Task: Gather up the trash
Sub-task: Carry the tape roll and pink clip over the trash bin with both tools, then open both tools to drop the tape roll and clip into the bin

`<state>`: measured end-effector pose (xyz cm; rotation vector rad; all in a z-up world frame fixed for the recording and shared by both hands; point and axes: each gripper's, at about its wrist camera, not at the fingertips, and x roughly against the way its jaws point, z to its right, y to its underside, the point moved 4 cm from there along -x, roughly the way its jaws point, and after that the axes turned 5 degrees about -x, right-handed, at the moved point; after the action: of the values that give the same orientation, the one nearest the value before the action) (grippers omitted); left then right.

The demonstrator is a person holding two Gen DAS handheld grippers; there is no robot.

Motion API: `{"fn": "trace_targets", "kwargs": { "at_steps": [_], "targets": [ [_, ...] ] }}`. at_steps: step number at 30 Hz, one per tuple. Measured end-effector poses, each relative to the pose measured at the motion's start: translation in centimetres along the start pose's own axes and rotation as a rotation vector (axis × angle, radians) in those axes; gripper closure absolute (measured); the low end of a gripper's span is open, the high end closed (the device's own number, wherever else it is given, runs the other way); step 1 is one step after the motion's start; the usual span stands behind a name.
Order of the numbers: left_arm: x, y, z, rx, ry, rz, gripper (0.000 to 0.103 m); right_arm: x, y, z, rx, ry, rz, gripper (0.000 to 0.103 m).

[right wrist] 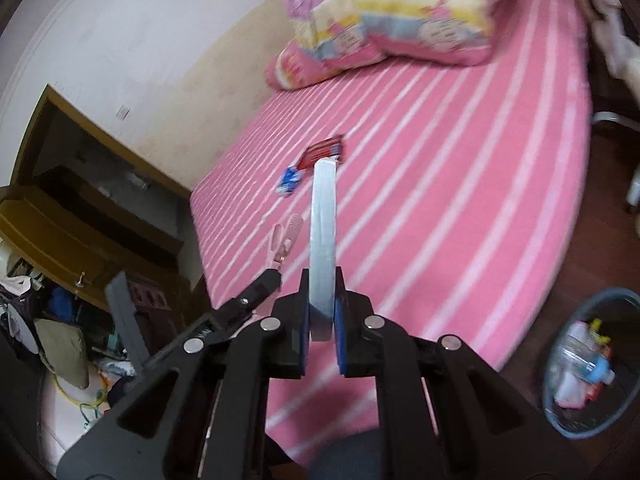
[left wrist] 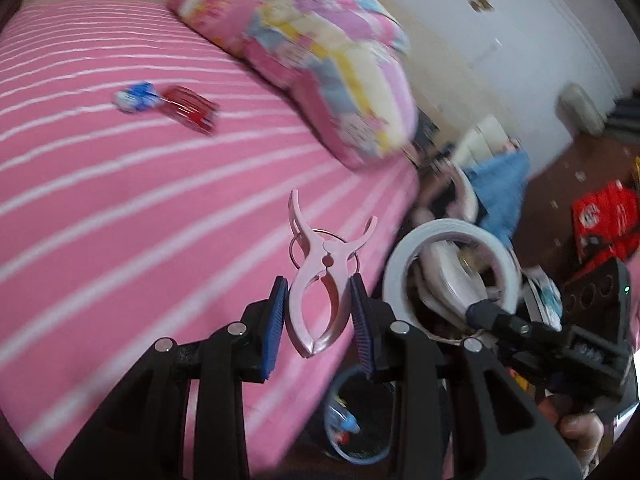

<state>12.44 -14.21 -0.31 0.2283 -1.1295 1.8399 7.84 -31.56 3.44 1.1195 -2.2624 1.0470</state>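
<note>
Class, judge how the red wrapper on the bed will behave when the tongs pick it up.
The red wrapper looks thin and flat, so probably light and floppy. Its shiny surface may slip between pads. Lying flat on the bed, its edge may be hard to catch.

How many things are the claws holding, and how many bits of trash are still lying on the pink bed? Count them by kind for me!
Pink clothes peg in the left claw: 1
White tape roll in the right claw: 1
Red wrapper on the bed: 1
Blue and white wrapper on the bed: 1
Total: 4
</note>
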Motion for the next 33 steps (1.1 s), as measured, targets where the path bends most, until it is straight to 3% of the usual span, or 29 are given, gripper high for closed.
{"fn": "trace_targets", "kwargs": {
  "at_steps": [6, 13, 22, 31, 33],
  "targets": [
    [-3.4, 4.2, 7.3, -0.056, 0.066, -0.115, 0.072, 7.5, 3.4, 8.7, -0.101, 0.084, 0.083, 0.092],
    [-9.2, 9.2, 14.1, -0.133, 0.114, -0.275, 0.072, 13.1, 6.1, 18.2, -0.235, 0.187, 0.147, 0.092],
    [-17.2, 16.3, 19.6, -0.213, 0.118, -0.474, 0.072, 15.0, 8.5, 26.4, -0.316, 0.319, 0.147, 0.092],
    [-23.6, 21.9, 20.9, -0.285, 0.098, -0.634, 0.072, 14.0, 11.1, 32.9, -0.389, 0.424, 0.075, 0.092],
    [-25.0, 22.8, 21.2, -0.256, 0.156, -0.691, 0.066, 13.6, 11.2, 33.7, -0.395, 0.442, 0.07, 0.089]
  ]
}}
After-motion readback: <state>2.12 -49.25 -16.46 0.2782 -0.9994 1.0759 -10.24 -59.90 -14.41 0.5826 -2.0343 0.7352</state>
